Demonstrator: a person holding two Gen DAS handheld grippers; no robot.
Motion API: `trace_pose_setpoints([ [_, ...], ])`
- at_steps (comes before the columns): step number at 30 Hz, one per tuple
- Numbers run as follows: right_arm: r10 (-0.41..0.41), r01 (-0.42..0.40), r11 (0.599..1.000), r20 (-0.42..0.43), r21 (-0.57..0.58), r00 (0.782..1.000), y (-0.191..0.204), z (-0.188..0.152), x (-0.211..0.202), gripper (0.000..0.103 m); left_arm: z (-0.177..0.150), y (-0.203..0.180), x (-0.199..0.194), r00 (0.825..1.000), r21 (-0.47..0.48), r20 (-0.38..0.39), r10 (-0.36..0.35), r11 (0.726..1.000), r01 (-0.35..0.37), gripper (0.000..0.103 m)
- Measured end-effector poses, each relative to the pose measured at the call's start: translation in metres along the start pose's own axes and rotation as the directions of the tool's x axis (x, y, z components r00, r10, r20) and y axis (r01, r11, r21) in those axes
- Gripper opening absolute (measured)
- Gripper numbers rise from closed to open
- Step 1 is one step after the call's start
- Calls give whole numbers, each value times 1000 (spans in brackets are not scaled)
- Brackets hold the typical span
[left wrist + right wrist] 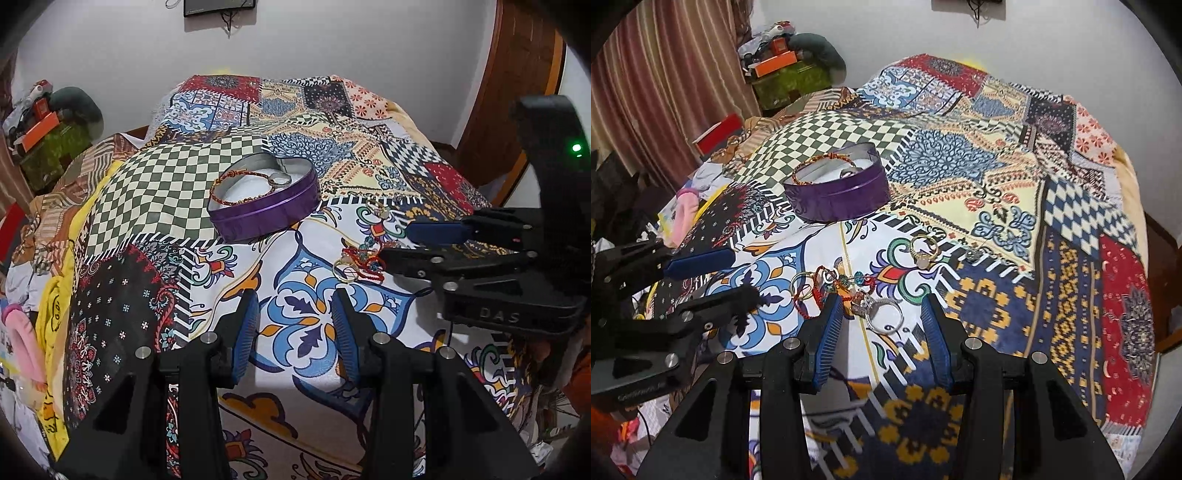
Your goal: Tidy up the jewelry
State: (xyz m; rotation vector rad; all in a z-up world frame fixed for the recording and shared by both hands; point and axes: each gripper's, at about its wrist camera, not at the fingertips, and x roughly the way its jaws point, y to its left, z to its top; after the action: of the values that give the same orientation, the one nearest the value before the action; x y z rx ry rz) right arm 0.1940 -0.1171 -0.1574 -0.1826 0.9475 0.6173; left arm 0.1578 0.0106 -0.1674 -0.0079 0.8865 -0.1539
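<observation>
A purple heart-shaped tin [264, 214] [838, 201] stands open on the patterned bedspread, with a red and gold bracelet [236, 184] [816, 164] and a ring inside. Loose jewelry lies on the cloth: a red beaded bracelet pile [364, 260] [827, 291], a silver ring [882, 314] and a gold ring with a pale stone [923, 251] [378, 210]. My left gripper [295, 325] [735, 273] is open and empty over the cloth, left of the pile. My right gripper [882, 325] [399, 240] is open, its fingers either side of the silver ring.
The bedspread [155, 192] drapes over a raised surface that falls away at the left edge. Clothes and boxes [783, 70] are piled at the back left by a curtain [665, 81]. A wooden headboard [517, 92] stands at the right.
</observation>
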Motion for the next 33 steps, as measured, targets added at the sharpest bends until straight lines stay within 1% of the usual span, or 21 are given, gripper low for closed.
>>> trace_pose_setpoints([
  [1,-2,2,1000,4,-1,1000,1,1,0,40,0,0,-1,1000,-3,3,-9,1000,9,40],
  [3,-2,2,1000,9,-8,1000,2,1,0,27,0,-1,-2,999,-6,6,-37,999,37,41],
  [6,-3,4,1000,21,-19,1000,3,-1,-1,27,0,-7,-2,997,3,6,-73,997,73,39],
  [7,-3,4,1000,24,-20,1000,3,-2,-1,27,0,-10,-1,997,9,7,-74,997,74,35],
  [9,0,0,1000,29,-19,1000,3,-3,-3,27,0,-16,1,996,24,-2,-86,996,86,29],
  [13,5,-5,1000,37,3,999,-2,-6,-9,27,0,-28,3,993,48,-14,-117,992,118,25],
  [15,3,-4,1000,43,16,999,-6,-8,-12,23,1,-33,4,990,53,-21,-141,989,142,22],
  [17,13,-14,999,44,32,999,-11,-10,-15,13,2,-38,6,987,55,-29,-157,986,159,21],
  [23,12,-14,999,31,49,999,-20,-17,-15,13,8,-43,18,989,42,-39,-143,989,145,21],
  [26,-7,6,999,33,35,999,-19,-19,-20,13,11,-42,23,992,27,-34,-121,992,121,21],
  [29,-14,14,1000,29,16,999,-17,-21,-23,14,14,-38,27,993,6,-36,-116,993,116,21],
  [33,-20,20,1000,32,5,999,-18,-22,-25,18,16,-39,31,993,2,-32,-115,993,115,21],
])
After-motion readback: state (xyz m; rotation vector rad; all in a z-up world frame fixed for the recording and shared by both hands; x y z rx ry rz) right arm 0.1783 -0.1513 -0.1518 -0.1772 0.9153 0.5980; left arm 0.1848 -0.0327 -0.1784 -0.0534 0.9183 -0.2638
